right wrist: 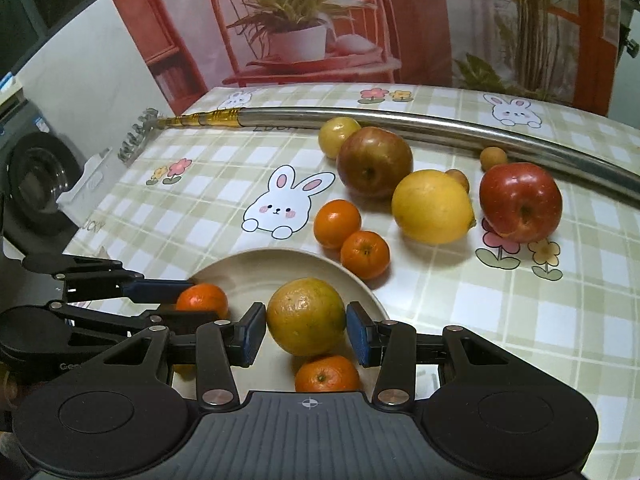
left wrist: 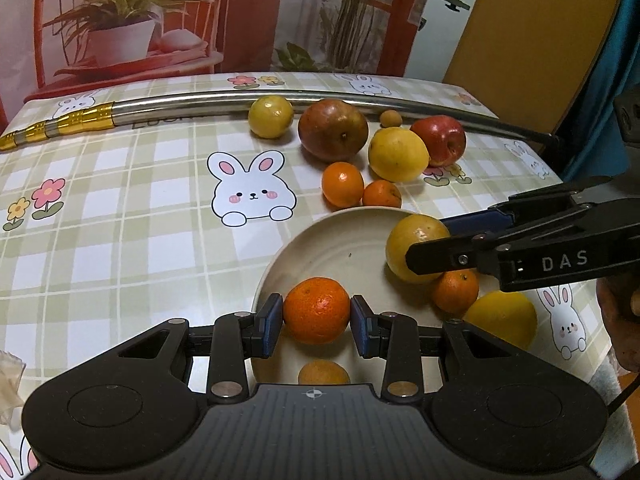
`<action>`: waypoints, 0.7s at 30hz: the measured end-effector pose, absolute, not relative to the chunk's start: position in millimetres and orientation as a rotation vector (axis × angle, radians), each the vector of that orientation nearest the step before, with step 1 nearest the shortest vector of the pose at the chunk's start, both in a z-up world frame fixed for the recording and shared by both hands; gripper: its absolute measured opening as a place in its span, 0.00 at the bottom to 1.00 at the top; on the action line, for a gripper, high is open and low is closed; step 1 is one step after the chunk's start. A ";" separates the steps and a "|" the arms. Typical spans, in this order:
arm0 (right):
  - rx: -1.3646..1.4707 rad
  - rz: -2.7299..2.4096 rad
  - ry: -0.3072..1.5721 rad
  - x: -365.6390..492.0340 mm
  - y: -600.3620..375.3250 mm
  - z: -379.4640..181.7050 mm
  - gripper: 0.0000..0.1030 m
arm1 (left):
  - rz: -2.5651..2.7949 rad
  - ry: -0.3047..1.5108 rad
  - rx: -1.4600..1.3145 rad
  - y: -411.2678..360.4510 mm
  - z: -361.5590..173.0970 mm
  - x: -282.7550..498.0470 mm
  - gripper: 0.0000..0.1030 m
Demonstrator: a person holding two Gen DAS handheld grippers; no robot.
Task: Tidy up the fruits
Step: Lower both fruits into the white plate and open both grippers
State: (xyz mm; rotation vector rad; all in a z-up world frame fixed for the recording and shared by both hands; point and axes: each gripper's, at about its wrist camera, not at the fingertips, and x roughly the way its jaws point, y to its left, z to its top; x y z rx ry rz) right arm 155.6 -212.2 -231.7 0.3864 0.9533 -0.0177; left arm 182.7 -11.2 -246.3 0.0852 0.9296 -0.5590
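Through the left wrist camera, your left gripper (left wrist: 316, 317) had its blue pads pressed on both sides of a mandarin (left wrist: 316, 310), gripping it over the cream plate (left wrist: 320, 240). Your right gripper (left wrist: 430, 246) reached in from the right, clamped around a yellow-green citrus (left wrist: 414, 240) at the plate's far right rim. A smaller orange fruit (left wrist: 456, 291) sat just beneath that citrus. Beyond the plate, two small oranges (left wrist: 343, 184) touched each other, with a lemon (left wrist: 398, 155), a red apple (left wrist: 439, 140) and a brownish apple (left wrist: 333, 129) behind them near a metal pole (left wrist: 200, 106).

Through the right wrist camera, your right gripper (right wrist: 306, 334) held the yellow-green citrus (right wrist: 306, 316) between its pads, over the plate (right wrist: 256, 272). Your left gripper (right wrist: 182, 300) came from the left, its fingers closed on the mandarin (right wrist: 202, 300). The checked tablecloth (right wrist: 520, 320) carried the remaining fruit farther back.
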 end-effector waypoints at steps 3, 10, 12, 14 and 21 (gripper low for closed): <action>0.382 -0.025 0.955 157.0 -211.4 -233.7 0.39 | -0.558 0.929 0.092 -12.2 -247.3 182.8 0.37; 0.376 -0.039 0.961 157.6 -212.3 -238.3 0.39 | -0.557 0.930 0.089 -11.2 -249.4 184.0 0.37; 0.380 -0.042 0.963 157.3 -213.1 -238.4 0.39 | -0.555 0.930 0.090 -11.3 -249.5 183.3 0.37; 0.383 -0.053 0.969 156.4 -213.8 -237.9 0.39 | -0.554 0.932 0.090 -11.5 -249.4 183.1 0.37; 0.422 -0.076 0.987 144.0 -217.8 -238.1 0.39 | -0.544 0.952 0.063 -7.2 -249.6 179.7 0.38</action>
